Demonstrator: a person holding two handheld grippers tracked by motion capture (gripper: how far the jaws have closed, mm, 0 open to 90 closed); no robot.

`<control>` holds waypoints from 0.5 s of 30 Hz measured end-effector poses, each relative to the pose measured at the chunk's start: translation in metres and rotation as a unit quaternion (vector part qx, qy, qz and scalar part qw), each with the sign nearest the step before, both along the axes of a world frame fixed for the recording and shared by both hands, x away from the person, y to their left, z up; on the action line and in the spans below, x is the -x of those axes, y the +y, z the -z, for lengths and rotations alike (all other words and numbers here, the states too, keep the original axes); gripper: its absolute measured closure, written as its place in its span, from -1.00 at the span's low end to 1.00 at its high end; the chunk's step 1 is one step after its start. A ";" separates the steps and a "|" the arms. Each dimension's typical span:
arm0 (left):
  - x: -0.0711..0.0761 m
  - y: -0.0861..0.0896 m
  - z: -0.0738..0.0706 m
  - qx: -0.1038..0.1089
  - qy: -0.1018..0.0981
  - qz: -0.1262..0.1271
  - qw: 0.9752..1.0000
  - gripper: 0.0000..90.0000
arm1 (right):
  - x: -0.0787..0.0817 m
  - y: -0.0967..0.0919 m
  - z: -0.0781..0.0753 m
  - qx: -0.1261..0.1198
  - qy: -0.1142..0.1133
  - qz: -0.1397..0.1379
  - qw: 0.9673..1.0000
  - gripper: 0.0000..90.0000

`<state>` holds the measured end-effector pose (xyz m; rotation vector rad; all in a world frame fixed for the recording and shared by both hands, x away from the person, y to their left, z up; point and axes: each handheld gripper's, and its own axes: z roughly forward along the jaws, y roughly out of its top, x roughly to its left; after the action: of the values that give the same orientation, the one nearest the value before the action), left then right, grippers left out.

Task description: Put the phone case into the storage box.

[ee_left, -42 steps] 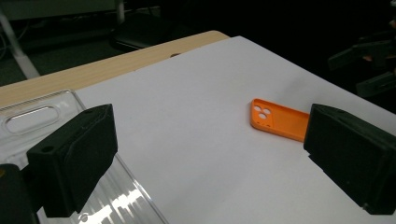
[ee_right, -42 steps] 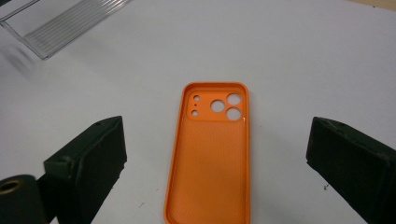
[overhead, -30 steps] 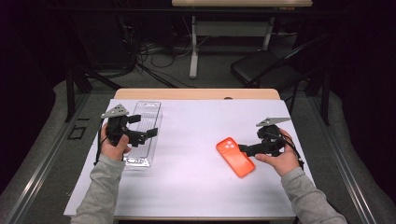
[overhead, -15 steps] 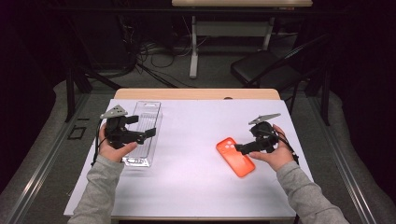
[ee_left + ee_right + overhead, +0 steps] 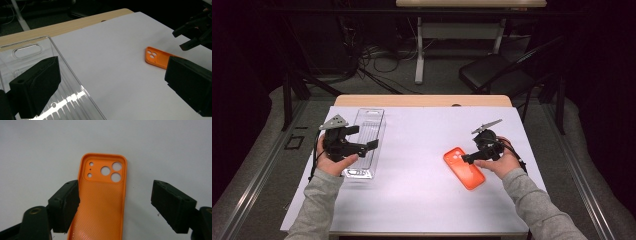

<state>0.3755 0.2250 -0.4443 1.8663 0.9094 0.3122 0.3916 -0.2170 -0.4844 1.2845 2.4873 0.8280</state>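
High view | right tongs (image 5: 464, 159) closing around orange phone case (image 5: 464, 168), not yet gripped | left tongs (image 5: 368, 145) wide over clear tray (image 5: 366, 131) | pickup, transfer remain

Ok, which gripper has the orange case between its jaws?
The right gripper: its jaws straddle the orange case. The left gripper hangs over the clear tray.

Orange phone case (image 5: 105, 202) cut off at bottom edge in right gripper view; left gripper view: near end hidden behind jaw, clear tray (image 5: 62, 100) cropped lower left.
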 end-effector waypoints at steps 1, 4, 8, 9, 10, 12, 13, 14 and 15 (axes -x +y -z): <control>0.000 0.000 0.000 0.000 0.000 0.000 1.000 -0.98 | 0.000 0.000 0.000 0.000 0.000 0.000 1.000 -0.45; 0.001 -0.001 -0.001 0.001 -0.001 0.002 1.000 -0.98 | -0.004 0.001 -0.001 0.015 0.018 -0.001 1.000 -0.34; 0.001 -0.001 -0.001 0.000 0.001 0.003 1.000 -0.98 | -0.010 0.004 -0.001 0.041 0.038 -0.002 0.998 -0.28; 0.001 -0.001 -0.001 -0.001 0.001 0.003 1.000 -0.98 | -0.011 0.004 0.000 0.043 0.040 0.002 0.998 -0.28; 0.001 -0.001 -0.001 -0.001 0.001 0.002 1.000 -0.98 | -0.013 0.004 0.000 0.055 0.043 -0.001 0.998 -0.27; 0.001 -0.001 -0.001 -0.001 0.001 0.001 1.000 -0.98 | -0.015 0.005 0.001 0.060 0.044 0.001 0.997 -0.21; 0.001 0.000 -0.001 0.001 0.001 0.002 1.000 -0.98 | -0.016 0.004 0.001 0.063 0.049 -0.001 0.997 -0.16; 0.001 0.000 -0.001 0.001 0.000 0.002 1.000 -0.98 | -0.017 0.005 0.002 0.060 0.047 -0.003 0.997 -0.13; 0.001 0.001 -0.001 0.001 0.001 0.002 1.000 -0.98 | -0.018 0.005 0.002 0.065 0.054 -0.003 0.996 -0.13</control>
<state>0.3740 0.2256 -0.4433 1.8665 0.9068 0.3067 0.4094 -0.2124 -0.4859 1.3089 2.5812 0.6032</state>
